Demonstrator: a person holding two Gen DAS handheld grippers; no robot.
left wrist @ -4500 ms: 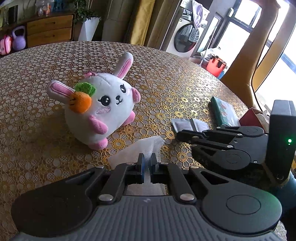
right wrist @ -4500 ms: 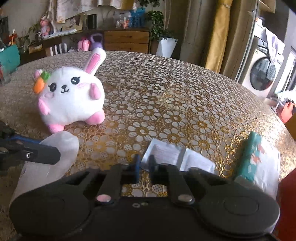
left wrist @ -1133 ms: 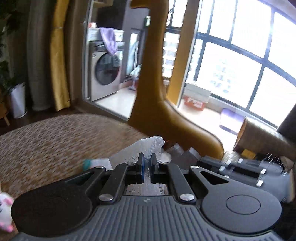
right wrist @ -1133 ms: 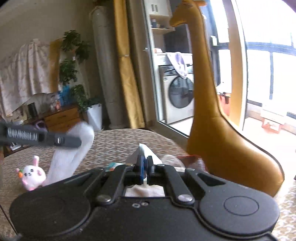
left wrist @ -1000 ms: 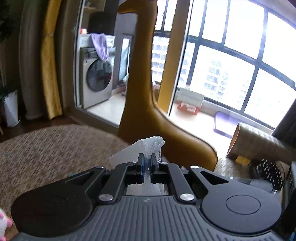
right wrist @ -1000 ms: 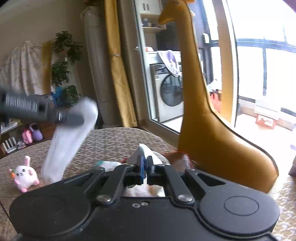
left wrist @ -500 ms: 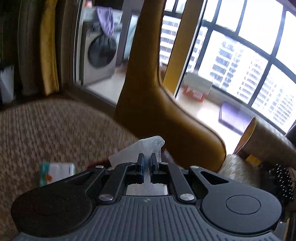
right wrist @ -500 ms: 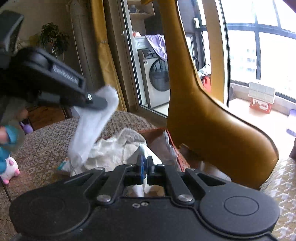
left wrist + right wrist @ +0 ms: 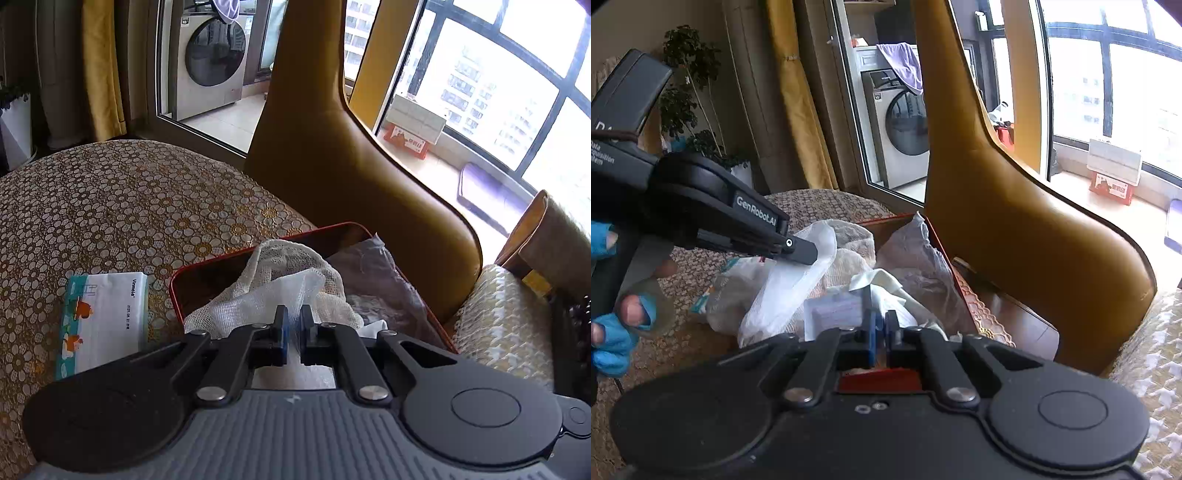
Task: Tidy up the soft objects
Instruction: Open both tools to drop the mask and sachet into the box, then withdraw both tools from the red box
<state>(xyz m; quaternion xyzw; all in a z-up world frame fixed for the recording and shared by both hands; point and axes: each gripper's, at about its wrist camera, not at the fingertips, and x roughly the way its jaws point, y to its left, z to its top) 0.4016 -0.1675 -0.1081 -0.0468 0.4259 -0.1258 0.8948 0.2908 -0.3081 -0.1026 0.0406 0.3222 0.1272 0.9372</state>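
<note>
My left gripper point(image 9: 291, 321) is shut on a thin white gauze cloth point(image 9: 284, 291), which it holds low over an open red box point(image 9: 221, 260) at the table's edge. In the right wrist view the left gripper point(image 9: 798, 254) comes in from the left, and the gauze cloth point(image 9: 798, 284) hangs from it into the box point(image 9: 938, 240). My right gripper point(image 9: 880, 321) is over the box's near end. Its jaws are starting to part, with a small white packet point(image 9: 831, 312) still at the pads. A cream netted cloth point(image 9: 291, 254) and crumpled plastic point(image 9: 376, 273) lie in the box.
A tissue pack point(image 9: 103, 317) lies on the flower-patterned table point(image 9: 110, 203) left of the box. A tall tan leather giraffe figure point(image 9: 1015, 221) stands close behind the box. A hand in a blue glove point(image 9: 613, 332) holds the left gripper. A patterned seat point(image 9: 498, 314) is at right.
Both grippers have come down from above the table edge to the red box. The gauze cloth now hangs into the box, and the packet is low over it.
</note>
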